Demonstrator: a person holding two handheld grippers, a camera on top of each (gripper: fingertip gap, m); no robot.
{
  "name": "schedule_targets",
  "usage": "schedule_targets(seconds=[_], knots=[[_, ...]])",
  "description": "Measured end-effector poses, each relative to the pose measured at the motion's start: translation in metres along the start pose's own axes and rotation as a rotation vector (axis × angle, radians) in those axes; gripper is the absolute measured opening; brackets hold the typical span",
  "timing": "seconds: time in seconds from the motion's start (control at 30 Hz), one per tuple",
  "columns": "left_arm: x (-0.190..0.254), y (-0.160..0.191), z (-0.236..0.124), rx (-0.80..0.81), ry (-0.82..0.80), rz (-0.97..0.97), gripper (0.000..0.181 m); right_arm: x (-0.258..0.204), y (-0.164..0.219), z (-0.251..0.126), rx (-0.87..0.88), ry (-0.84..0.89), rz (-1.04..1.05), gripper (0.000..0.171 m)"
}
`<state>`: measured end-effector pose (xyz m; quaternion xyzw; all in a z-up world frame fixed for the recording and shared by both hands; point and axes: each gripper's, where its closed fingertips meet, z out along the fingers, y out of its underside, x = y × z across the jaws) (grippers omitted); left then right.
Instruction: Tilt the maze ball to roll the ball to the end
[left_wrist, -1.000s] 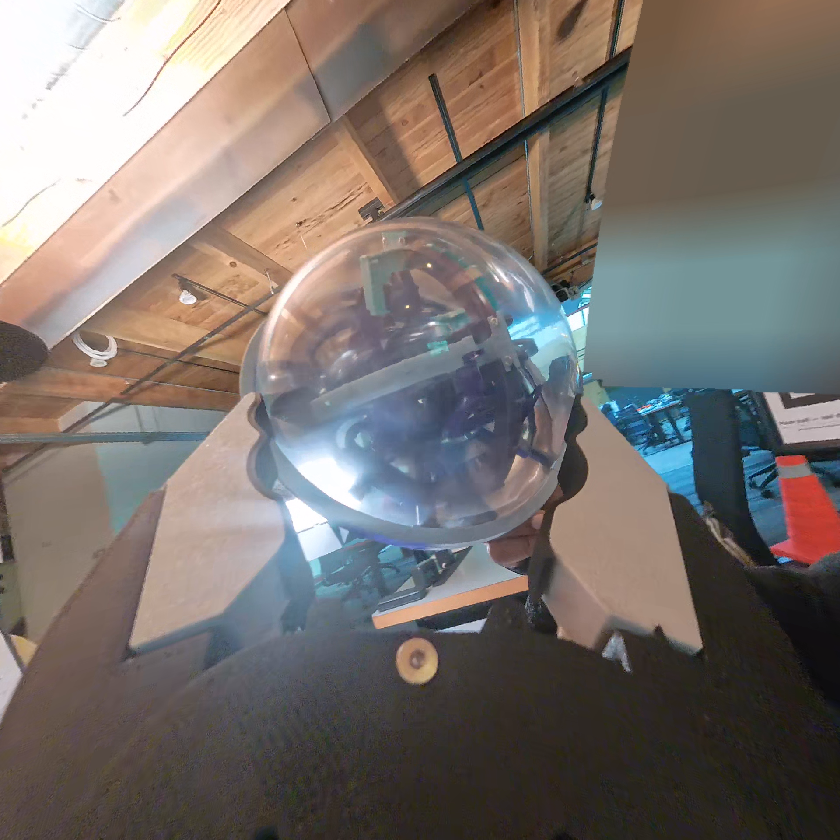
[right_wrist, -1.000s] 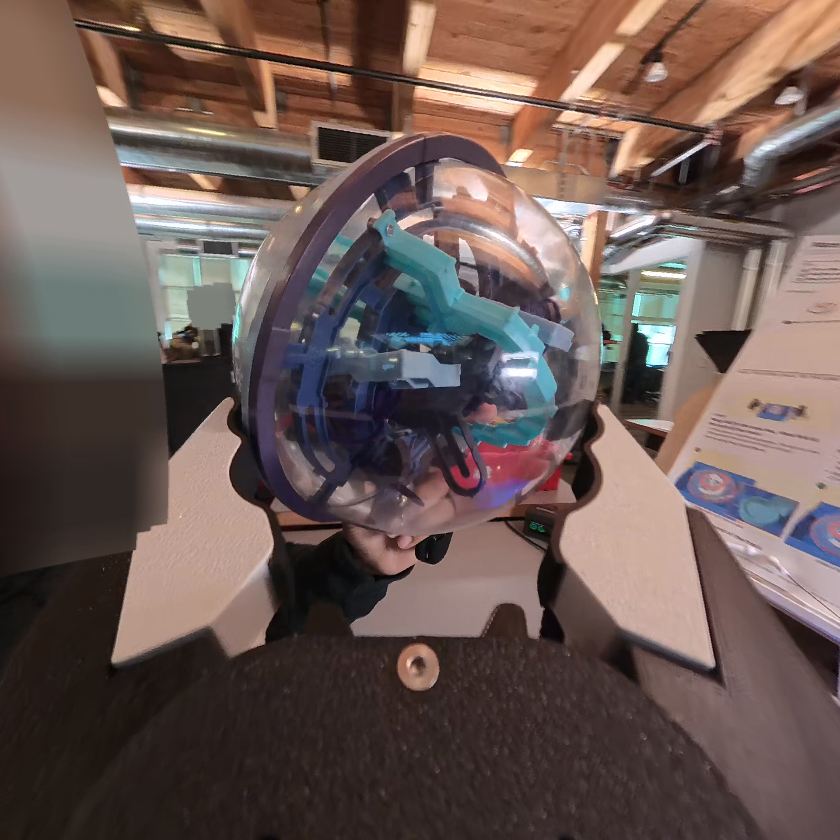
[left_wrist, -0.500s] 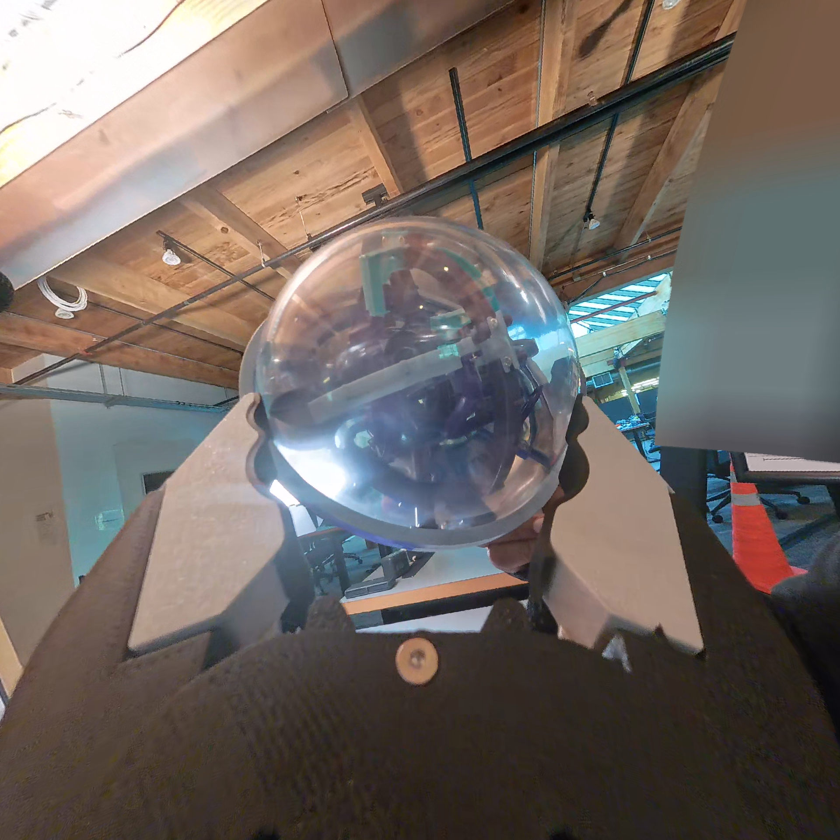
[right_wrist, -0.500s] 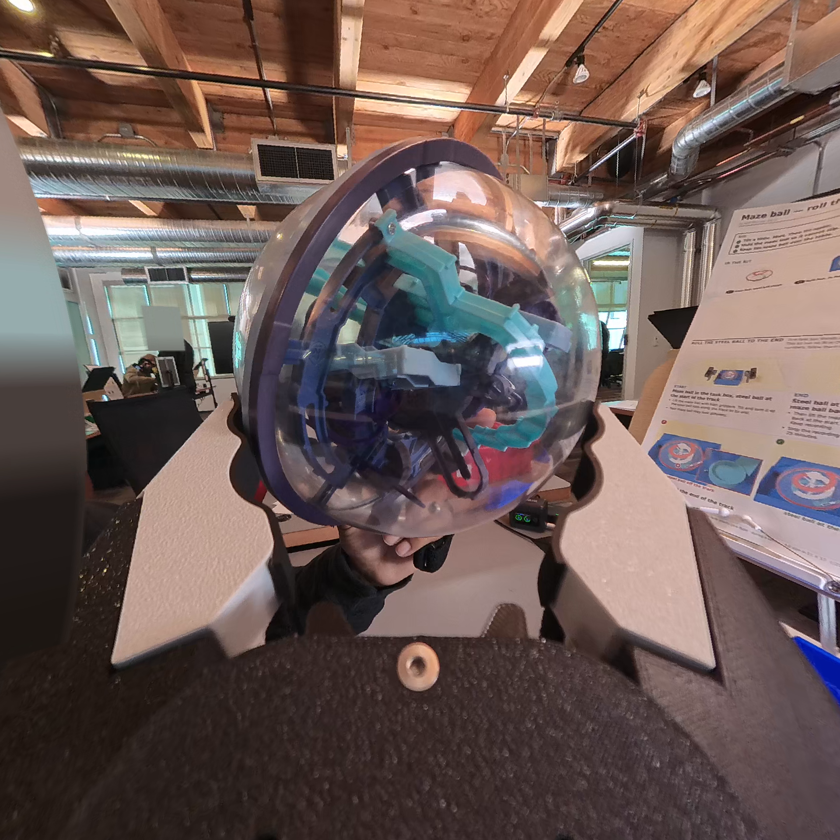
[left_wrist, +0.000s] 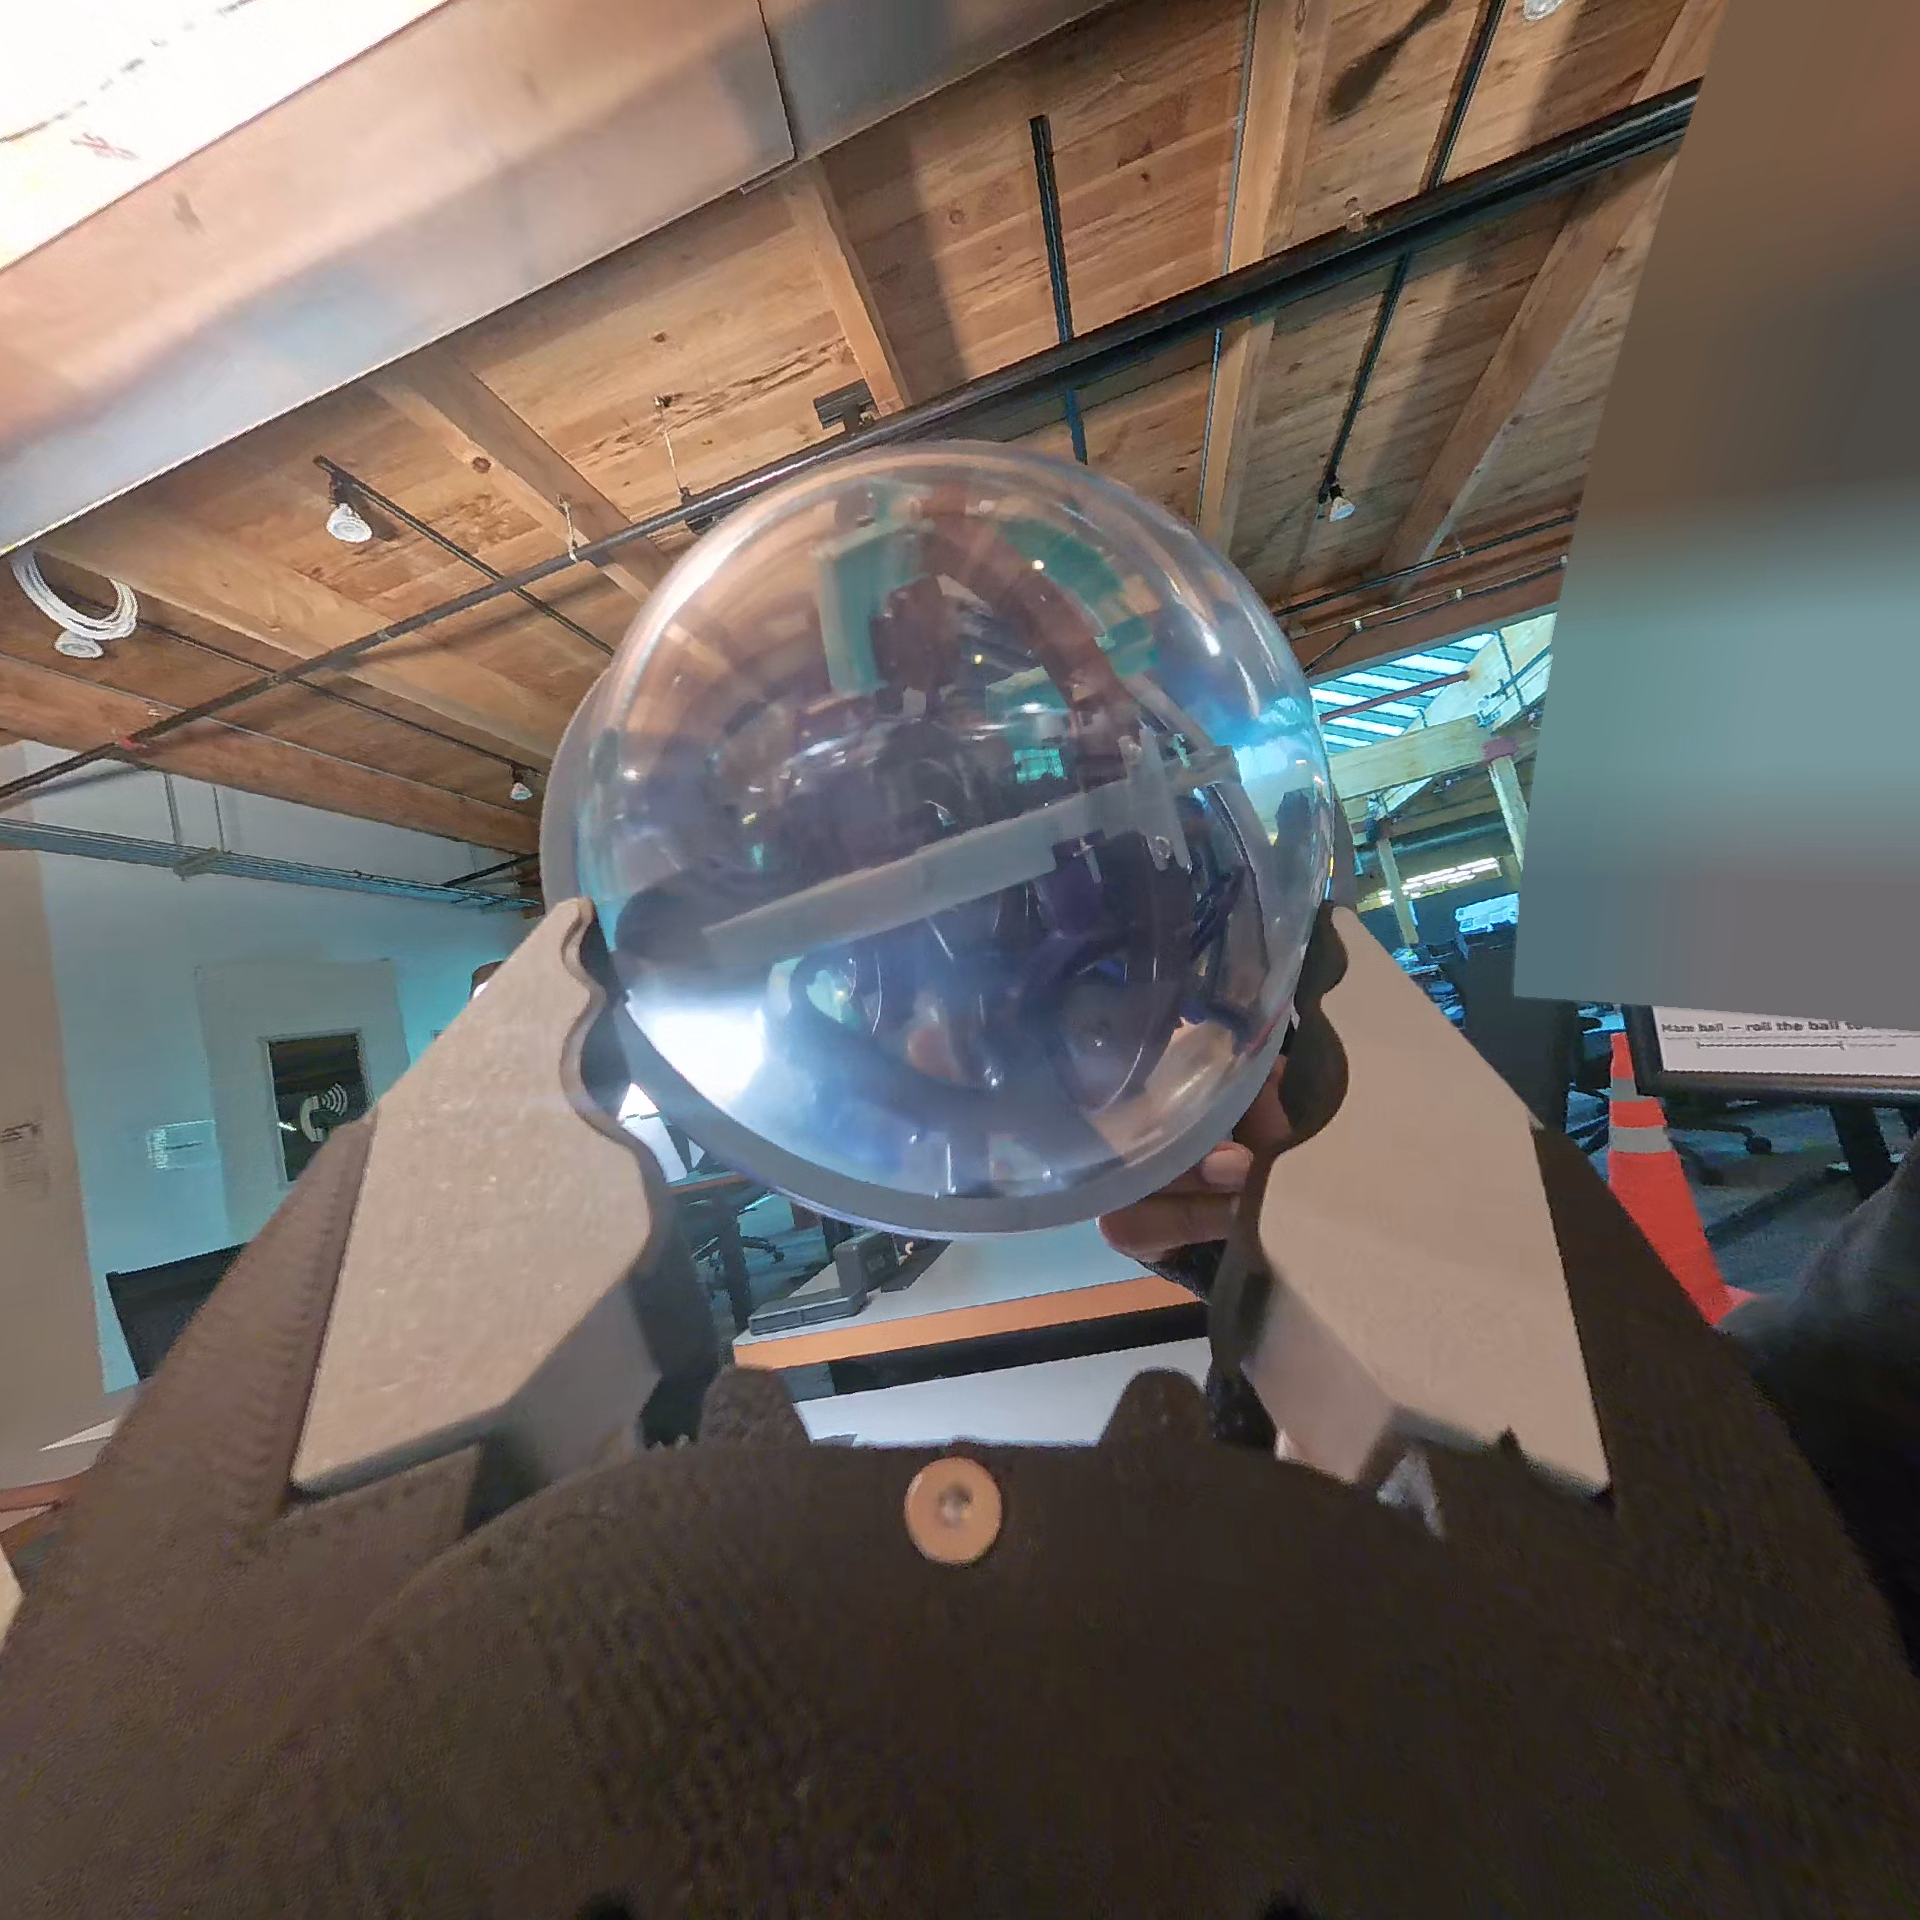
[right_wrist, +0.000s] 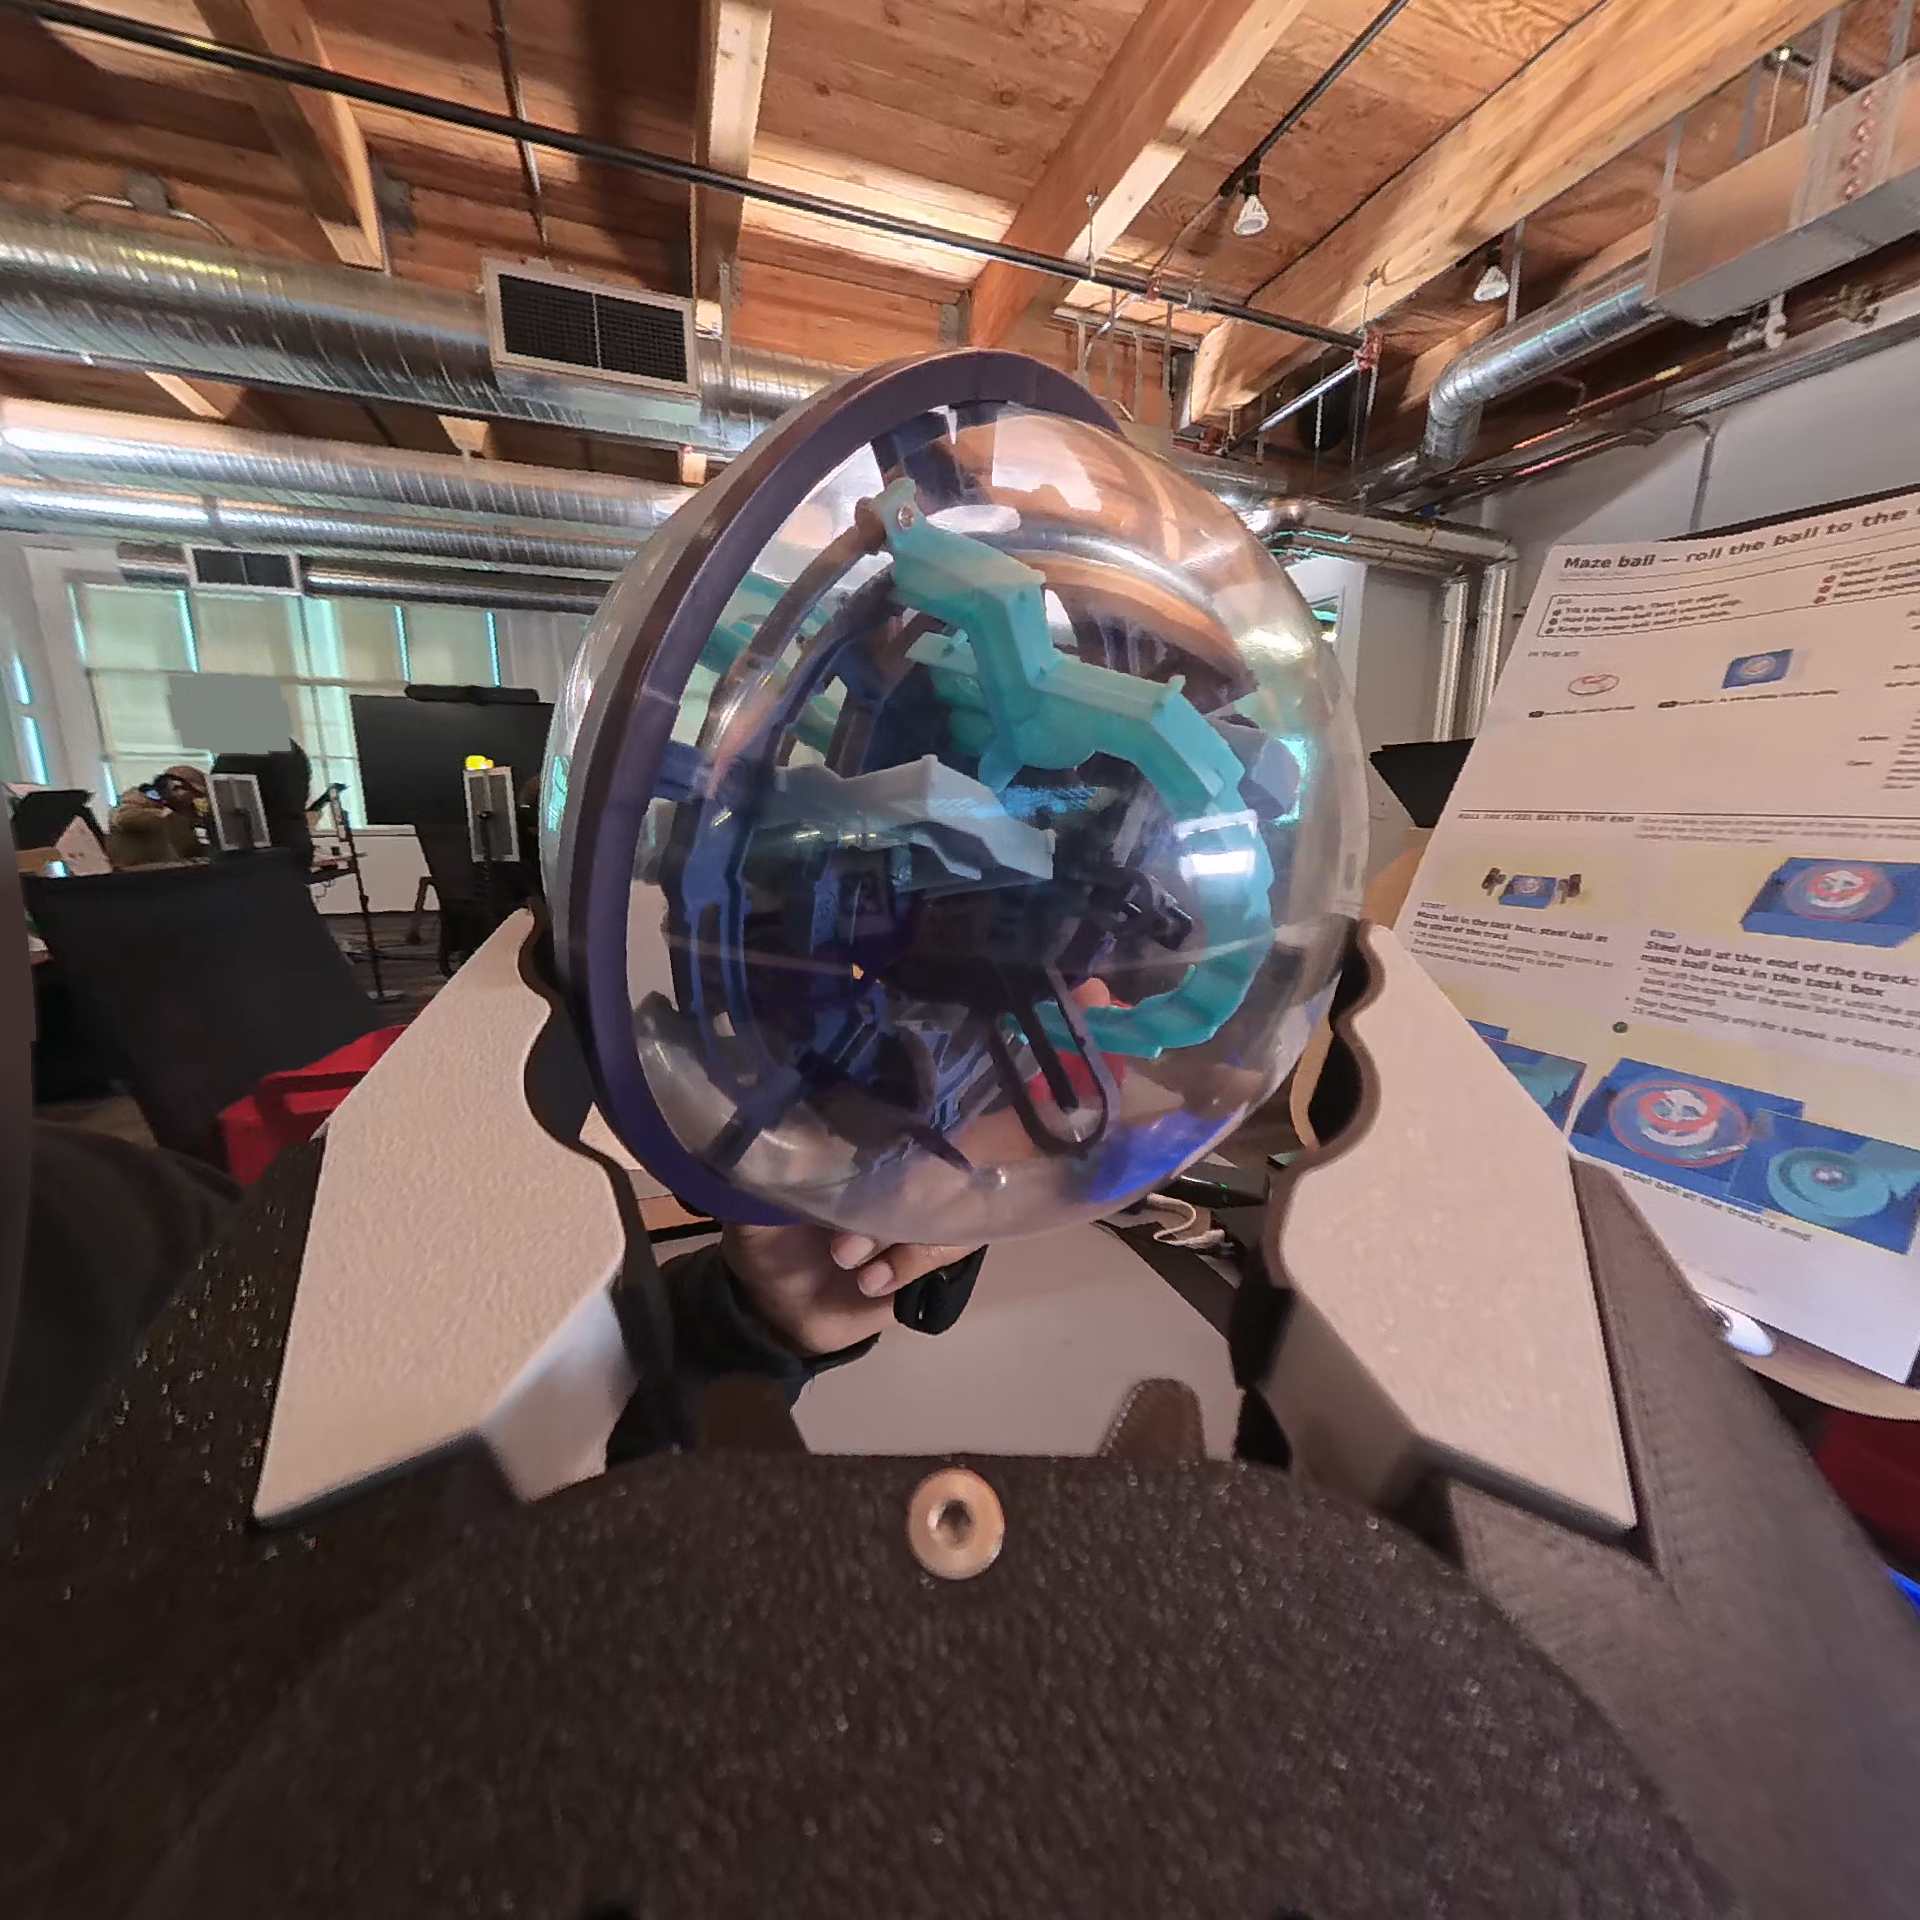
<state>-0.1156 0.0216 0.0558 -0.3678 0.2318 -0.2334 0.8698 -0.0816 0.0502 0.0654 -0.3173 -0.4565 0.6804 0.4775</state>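
Observation:
The maze ball (left_wrist: 951, 831) is a clear plastic sphere with a dark purple seam ring and teal, grey and dark blue tracks inside. It is held up in the air between both grippers. My left gripper (left_wrist: 951, 997) is shut on its sides, seen from below against the ceiling. In the right wrist view the maze ball (right_wrist: 951, 800) fills the middle and my right gripper (right_wrist: 951, 997) is shut on it from the opposite side. A hand (right_wrist: 831, 1283) shows under the sphere. I cannot make out the small steel ball inside.
A wooden beam ceiling with metal ducts (right_wrist: 312, 312) is overhead. An instruction sheet (right_wrist: 1704, 894) stands at the right. An orange cone (left_wrist: 1652, 1174) stands on the floor, and a white table with an orange edge (left_wrist: 966, 1320) lies below. A person sits far back left (right_wrist: 166, 821).
Both grippers, still gripping the maze ball, have tilted down and turned; the background has shifted, showing more of the room and the sheet. The tracks inside look rotated slightly.

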Motion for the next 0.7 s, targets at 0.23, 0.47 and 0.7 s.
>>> schedule_targets(seconds=[0.23, 0.47, 0.7], knots=[[0.004, 0.0, 0.003, -0.039, -0.023, 0.077, 0.128, 0.002, 0.004, -0.004, 0.02, -0.073, 0.019, 0.141], [0.018, -0.005, 0.013, -0.109, -0.117, 0.235, 0.128, 0.004, 0.011, -0.013, 0.122, -0.279, 0.209, 0.14], [0.029, -0.005, 0.017, -0.131, -0.149, 0.34, 0.126, 0.002, 0.019, -0.019, 0.194, -0.423, 0.339, 0.141]])
